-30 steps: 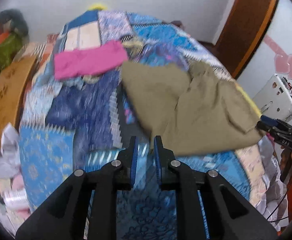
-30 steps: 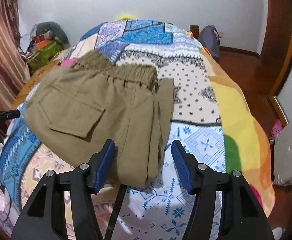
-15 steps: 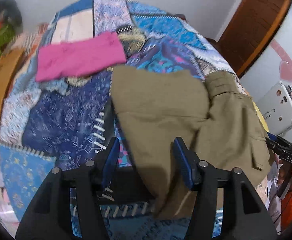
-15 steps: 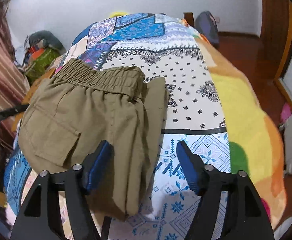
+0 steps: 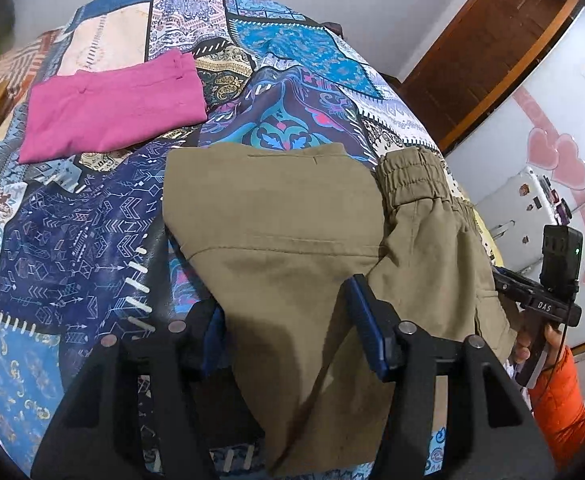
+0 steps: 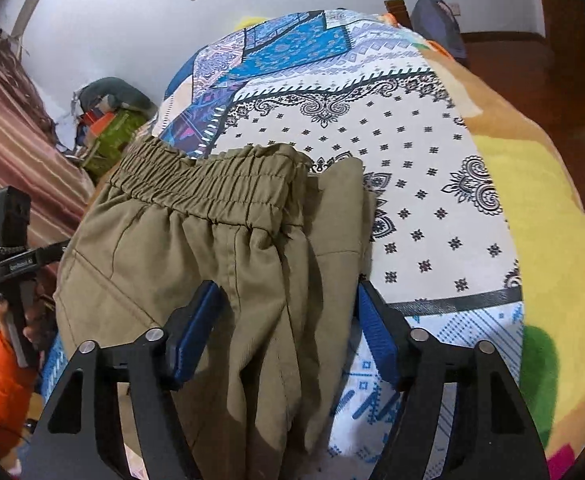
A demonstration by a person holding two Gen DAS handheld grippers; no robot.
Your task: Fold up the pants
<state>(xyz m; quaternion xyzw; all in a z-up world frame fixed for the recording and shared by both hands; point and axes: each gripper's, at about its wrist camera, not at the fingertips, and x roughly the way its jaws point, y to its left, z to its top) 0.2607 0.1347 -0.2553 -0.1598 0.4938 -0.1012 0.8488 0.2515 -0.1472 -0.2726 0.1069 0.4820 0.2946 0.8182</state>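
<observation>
Khaki pants [image 5: 292,232] lie partly folded on the patchwork bedspread, elastic waistband [image 5: 412,178] to the right. My left gripper [image 5: 286,320] is open, its jaws astride the near edge of the folded leg part. In the right wrist view the pants [image 6: 220,264] show their waistband [image 6: 212,188] across the middle. My right gripper [image 6: 288,316] is open, its jaws astride the pants' folded side edge. Neither gripper pinches the cloth.
Folded pink pants [image 5: 112,108] lie at the far left of the bed [image 5: 72,232]. The bedspread's white and yellow part [image 6: 432,184] lies right of the khaki pants. Clutter [image 6: 108,128] and a striped curtain stand left of the bed; a fridge [image 5: 532,184] stands right.
My left gripper has opened from nearly shut and moved forward over the pants' edge. My right gripper has moved forward and down, so its open jaws now straddle the pants.
</observation>
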